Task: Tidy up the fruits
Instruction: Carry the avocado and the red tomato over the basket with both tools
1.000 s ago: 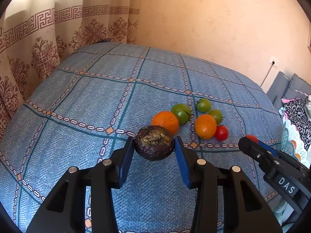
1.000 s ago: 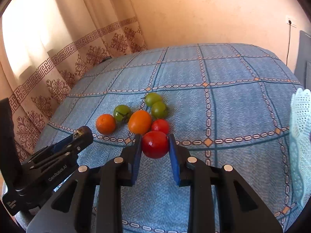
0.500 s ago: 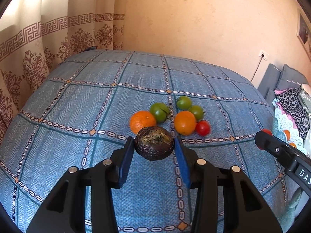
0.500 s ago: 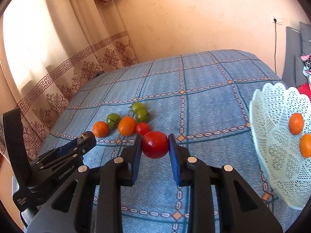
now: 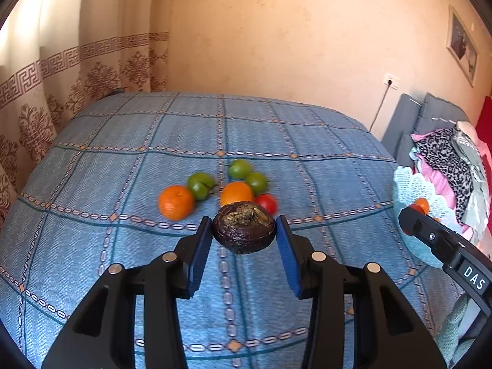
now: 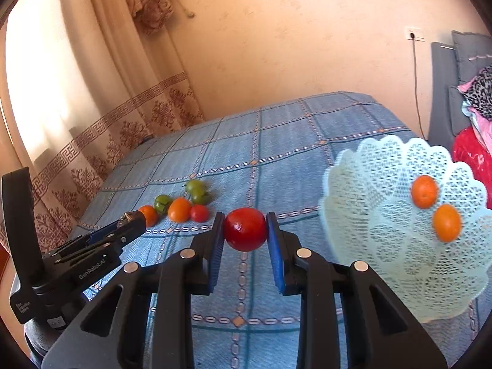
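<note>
The left claw (image 5: 244, 235) was clamped on a dark, wrinkled fruit (image 5: 244, 231), held above the blue bedspread (image 5: 123, 141) just short of the oranges and green fruits (image 5: 201, 184) lying there; its shrivelled skin looked liable to give and let it slip. Further right, the right claw (image 6: 245, 230) was pinched tight on a glossy red tomato (image 6: 245, 229) beside the lacy basket (image 6: 363, 190) holding two oranges. I judged that smooth round skin could squirt free, or both claws could collide over the rim.
</note>
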`<state>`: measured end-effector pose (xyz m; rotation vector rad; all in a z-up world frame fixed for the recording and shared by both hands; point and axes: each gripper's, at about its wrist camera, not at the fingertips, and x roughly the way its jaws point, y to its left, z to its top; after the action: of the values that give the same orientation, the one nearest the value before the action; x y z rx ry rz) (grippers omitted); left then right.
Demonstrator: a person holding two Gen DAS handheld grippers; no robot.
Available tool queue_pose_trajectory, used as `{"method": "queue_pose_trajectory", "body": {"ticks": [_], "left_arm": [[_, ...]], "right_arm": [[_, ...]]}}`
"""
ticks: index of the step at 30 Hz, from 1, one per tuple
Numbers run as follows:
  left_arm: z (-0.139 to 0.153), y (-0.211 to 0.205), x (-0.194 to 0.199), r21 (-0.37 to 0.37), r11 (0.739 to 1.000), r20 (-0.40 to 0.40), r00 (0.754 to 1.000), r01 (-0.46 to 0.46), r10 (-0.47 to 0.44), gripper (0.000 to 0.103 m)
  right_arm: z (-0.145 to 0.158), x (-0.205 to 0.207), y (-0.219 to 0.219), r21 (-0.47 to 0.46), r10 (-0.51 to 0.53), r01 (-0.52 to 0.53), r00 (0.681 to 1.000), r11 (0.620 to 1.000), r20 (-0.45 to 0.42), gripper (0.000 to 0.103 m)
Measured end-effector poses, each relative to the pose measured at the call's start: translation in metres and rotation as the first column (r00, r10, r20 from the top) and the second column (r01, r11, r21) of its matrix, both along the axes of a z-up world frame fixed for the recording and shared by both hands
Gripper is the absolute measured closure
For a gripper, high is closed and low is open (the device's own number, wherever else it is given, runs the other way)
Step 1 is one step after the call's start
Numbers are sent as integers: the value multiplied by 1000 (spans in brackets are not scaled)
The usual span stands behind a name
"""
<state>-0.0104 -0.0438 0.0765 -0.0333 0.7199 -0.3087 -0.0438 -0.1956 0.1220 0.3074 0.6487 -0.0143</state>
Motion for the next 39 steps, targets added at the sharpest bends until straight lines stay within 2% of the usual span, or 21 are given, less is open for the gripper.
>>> {"method": "queue_pose_trajectory", "body": {"ticks": [7,14,24,39], "left_arm": [[12,-34,-10,11,997,25,997,75,-75,60],[15,-73,-15,3,985,12,985,171,-171,60],[22,-131,-24,1,952,25,952,306,-306,60],[11,-193,-23,9,910,7,910,414,-414,60]], "right_arm": [[1,-24,-38,15,-88,87,996,996,21,75],[-3,-43,-77,16,-180,180,984,984,16,75],[-4,-59,-108,-30,-248,248,969,968,9,75],[-11,-63,-133,-22,-310,309,951,951,-10,75]]}}
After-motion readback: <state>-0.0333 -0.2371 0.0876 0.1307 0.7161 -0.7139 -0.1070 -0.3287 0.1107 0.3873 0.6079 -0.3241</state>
